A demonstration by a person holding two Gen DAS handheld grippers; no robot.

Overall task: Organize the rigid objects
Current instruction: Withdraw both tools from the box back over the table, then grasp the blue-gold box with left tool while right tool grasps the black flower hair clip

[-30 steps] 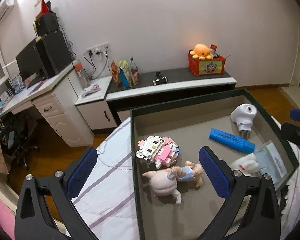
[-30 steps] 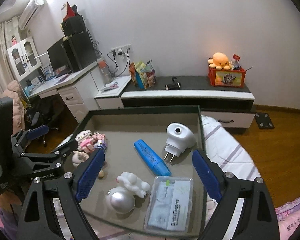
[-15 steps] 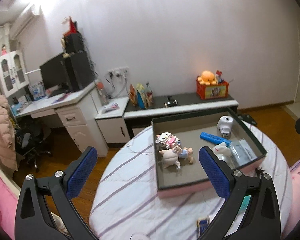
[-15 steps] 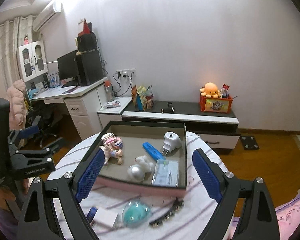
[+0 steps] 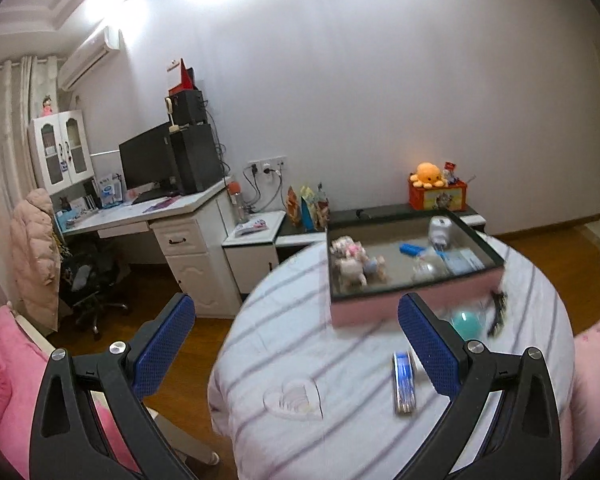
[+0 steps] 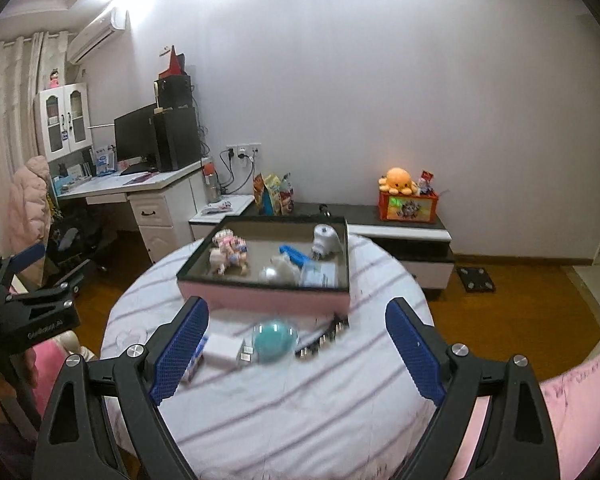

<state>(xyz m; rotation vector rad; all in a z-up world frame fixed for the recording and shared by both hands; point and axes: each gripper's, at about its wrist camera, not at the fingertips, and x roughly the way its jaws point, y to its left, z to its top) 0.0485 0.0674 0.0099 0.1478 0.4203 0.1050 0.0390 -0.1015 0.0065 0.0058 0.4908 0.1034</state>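
Note:
A pink box [image 5: 384, 308] [image 6: 260, 298] with a dark rim stands on the round striped table [image 5: 320, 360] [image 6: 300, 400]. It holds a brick toy [image 6: 228, 240], a doll [image 5: 356, 270], a blue marker [image 6: 294, 254], a white plug [image 6: 324, 240], a silver ball and a clear case. On the table in front lie a teal ball [image 6: 274, 340], a white charger [image 6: 226, 348], a black hair clip [image 6: 322, 338] and a blue-and-white pack [image 5: 403, 376]. My left gripper [image 5: 296, 352] and right gripper [image 6: 296, 348] are both open, empty, and back from the box.
A white desk [image 5: 172, 220] with a monitor and an office chair stand at the left. A low dark cabinet [image 6: 400, 224] with an orange plush on a red box runs along the wall. Pink bedding lies at the lower edges.
Both grippers have pulled up and back from over the box. The whole table and the loose items in front of the box have come into view.

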